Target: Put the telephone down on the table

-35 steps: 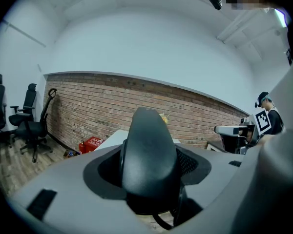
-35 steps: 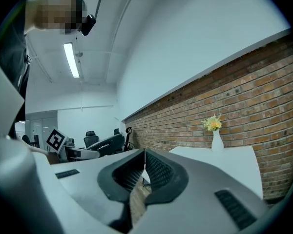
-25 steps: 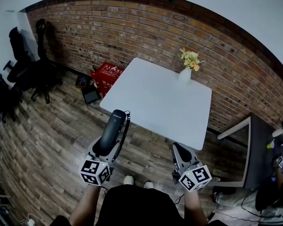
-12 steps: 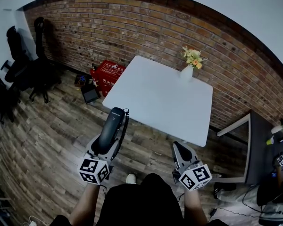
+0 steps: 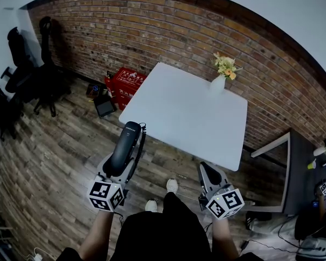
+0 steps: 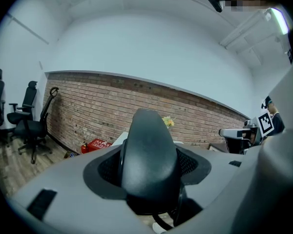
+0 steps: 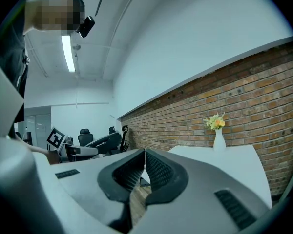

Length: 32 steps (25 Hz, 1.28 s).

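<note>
The telephone (image 5: 126, 145) is pinched in the left gripper (image 5: 119, 170), over the floor (image 5: 60, 145) and just short of the tabletop (image 5: 190, 113). The right gripper (image 5: 209, 174) is pressed together, empty. Nothing is set down yet; reaching over and lowering are judged to be left

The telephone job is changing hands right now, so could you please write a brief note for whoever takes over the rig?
Left claw: shut on the telephone, gripped lengthwise.
Right claw: shut, empty, held low off to the side.
Telephone: in the air over the wooden floor, short of the table's near edge. The table holds only a vase of flowers at its far corner.
Done: telephone is in hand.
Left: reach over the table, lower the telephone onto it, open the left claw.
</note>
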### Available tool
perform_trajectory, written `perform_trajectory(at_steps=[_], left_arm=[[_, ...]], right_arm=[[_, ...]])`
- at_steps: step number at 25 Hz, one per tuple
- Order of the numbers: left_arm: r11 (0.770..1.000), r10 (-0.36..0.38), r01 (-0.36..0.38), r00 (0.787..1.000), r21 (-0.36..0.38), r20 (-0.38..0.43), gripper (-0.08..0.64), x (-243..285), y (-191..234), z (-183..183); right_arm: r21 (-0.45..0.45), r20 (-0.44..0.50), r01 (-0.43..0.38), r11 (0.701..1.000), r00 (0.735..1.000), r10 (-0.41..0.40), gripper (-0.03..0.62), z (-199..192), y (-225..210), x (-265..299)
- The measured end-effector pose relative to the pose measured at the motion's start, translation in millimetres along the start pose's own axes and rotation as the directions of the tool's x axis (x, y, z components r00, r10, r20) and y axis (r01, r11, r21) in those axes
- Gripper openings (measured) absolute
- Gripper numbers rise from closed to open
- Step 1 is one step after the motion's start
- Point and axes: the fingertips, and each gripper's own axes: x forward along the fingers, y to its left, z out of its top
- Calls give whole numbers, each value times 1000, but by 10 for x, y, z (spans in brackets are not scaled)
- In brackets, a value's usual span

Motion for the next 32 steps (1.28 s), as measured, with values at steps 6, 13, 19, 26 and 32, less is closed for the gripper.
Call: perform_trajectory(at_steps=[6,13,19,26,32], left_arm=[[1000,5,-5,1000,0,-13,278,269,-12,40],[1000,13,-13,999,-1,-32,278,755,-100,78],[999,36,-36,999,-5,-33,278,1241,-147,218],[997,79,-79,996,-15,-34,278,1717,-221,320],[994,108,-108,993,-18,-41,278,2019,-276,344]], right_arm=[[13,-8,-19,1000,1000,19,23,-4,-247,229],[24,-20,-63,998,998,63,23,35,-629,592],[25,-34,-106,994,994,107,23,149,-1056,927],[23,-48,-176,984,983,177,23,237,-1466,1280],[32,-67,-215,976,974,217,23,216,-1737,1493]])
